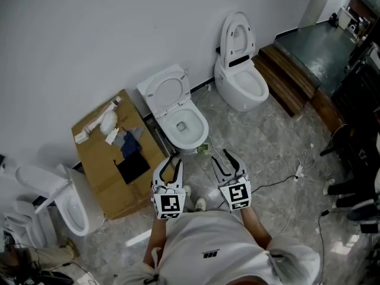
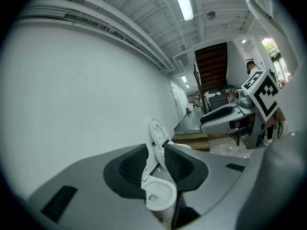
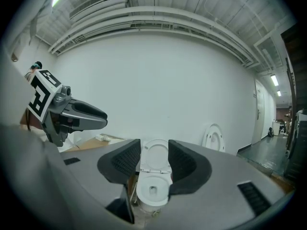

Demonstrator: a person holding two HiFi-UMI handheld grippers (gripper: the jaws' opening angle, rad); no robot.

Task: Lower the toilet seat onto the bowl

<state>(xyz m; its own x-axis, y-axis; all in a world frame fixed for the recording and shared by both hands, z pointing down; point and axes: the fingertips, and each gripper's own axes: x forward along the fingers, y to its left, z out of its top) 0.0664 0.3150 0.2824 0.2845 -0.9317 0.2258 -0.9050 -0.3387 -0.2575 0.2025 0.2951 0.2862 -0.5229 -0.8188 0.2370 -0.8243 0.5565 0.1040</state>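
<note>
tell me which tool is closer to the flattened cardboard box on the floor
Left. The left tool is right beside the cardboard box's right edge; the right tool is farther right, past the left one.

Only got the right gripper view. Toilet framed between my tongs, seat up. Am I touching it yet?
Observer: No. The head view shows the right tongs in front of the bowl, tips short of its rim and touching nothing.
Operator: Left tongs, holding anything?
Observer: No. In the left gripper view, the left tongs have their jaws a narrow gap apart with nothing gripped. The toilet only shows through the gap.
Operator: Anything further left that I can't see?
Observer: Yes. A third toilet stands past the cardboard sheet, at the lower left of the head view.
</note>
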